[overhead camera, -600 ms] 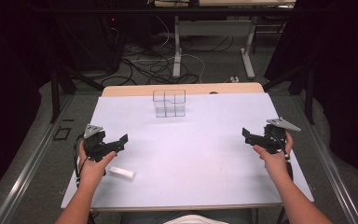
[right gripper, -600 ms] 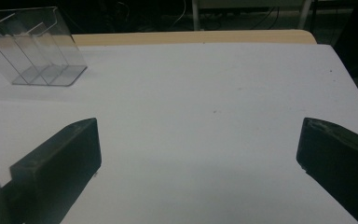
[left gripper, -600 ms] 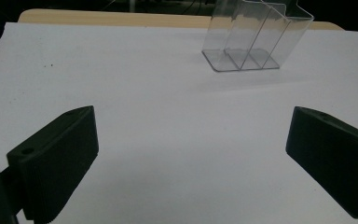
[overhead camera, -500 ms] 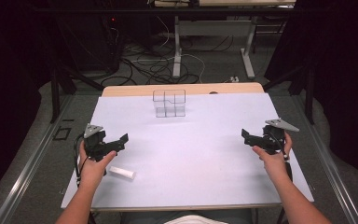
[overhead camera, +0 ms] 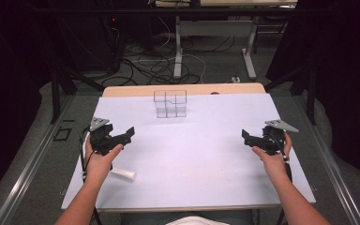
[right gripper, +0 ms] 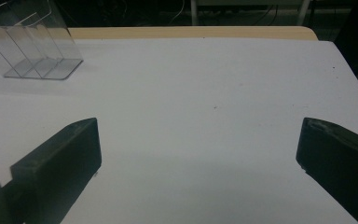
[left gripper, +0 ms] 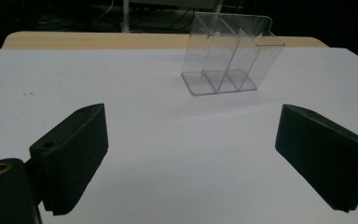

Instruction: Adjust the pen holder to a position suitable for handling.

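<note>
Two empty grippers hover apart: left gripper (overhead camera: 130, 133), jaws spread, sits mid-left above the small white cylinder (overhead camera: 123, 174) at lower left; the clear plastic divided organizer (overhead camera: 170, 103) waits upper centre; right gripper (overhead camera: 244, 137), likewise spread, mid-right, probably poised to start.

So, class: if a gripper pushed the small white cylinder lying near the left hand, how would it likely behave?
The white cylinder lies on its side on the smooth white table, so it would probably roll if nudged across its length. It looks small and slim, so likely light. Its round surface might slip between flat jaws unless they close squarely across it.
</note>
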`<action>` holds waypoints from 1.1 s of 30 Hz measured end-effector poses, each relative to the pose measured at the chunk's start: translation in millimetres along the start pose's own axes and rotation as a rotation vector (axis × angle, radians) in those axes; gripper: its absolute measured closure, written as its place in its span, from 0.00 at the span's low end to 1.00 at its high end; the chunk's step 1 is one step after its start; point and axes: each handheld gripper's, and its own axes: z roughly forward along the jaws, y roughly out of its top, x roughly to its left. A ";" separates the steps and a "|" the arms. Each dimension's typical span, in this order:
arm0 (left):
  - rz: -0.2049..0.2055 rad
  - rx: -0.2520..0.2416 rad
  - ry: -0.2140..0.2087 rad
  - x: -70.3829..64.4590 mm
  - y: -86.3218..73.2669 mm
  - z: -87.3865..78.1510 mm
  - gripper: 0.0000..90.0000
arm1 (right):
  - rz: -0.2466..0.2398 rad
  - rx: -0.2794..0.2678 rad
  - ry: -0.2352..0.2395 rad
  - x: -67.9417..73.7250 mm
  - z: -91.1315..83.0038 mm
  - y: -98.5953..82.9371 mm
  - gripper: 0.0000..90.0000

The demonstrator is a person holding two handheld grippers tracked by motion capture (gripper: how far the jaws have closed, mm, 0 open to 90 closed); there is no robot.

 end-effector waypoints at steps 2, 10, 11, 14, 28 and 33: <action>0.001 -0.006 -0.006 -5.4 6.5 2.3 0.14 | 0.000 0.006 -0.001 0.9 -0.8 0.0 0.00; -0.006 -0.006 -0.057 -25.3 34.0 17.2 0.18 | 0.013 0.008 0.014 2.7 -1.6 -0.7 0.00; 0.000 0.000 -0.059 -28.1 37.5 18.7 0.19 | 0.017 0.013 0.011 2.8 -2.1 -0.5 0.00; 0.021 0.001 -0.069 -36.3 47.7 23.5 0.20 | 0.015 0.018 0.012 2.3 -2.5 -0.3 0.00; 0.049 0.016 -0.061 -59.6 85.3 56.0 0.30 | 0.004 0.019 0.024 3.1 -0.2 -1.2 0.02; 0.038 0.018 -0.048 -61.8 95.2 69.8 0.32 | 0.000 0.021 0.025 3.2 0.3 -1.3 0.03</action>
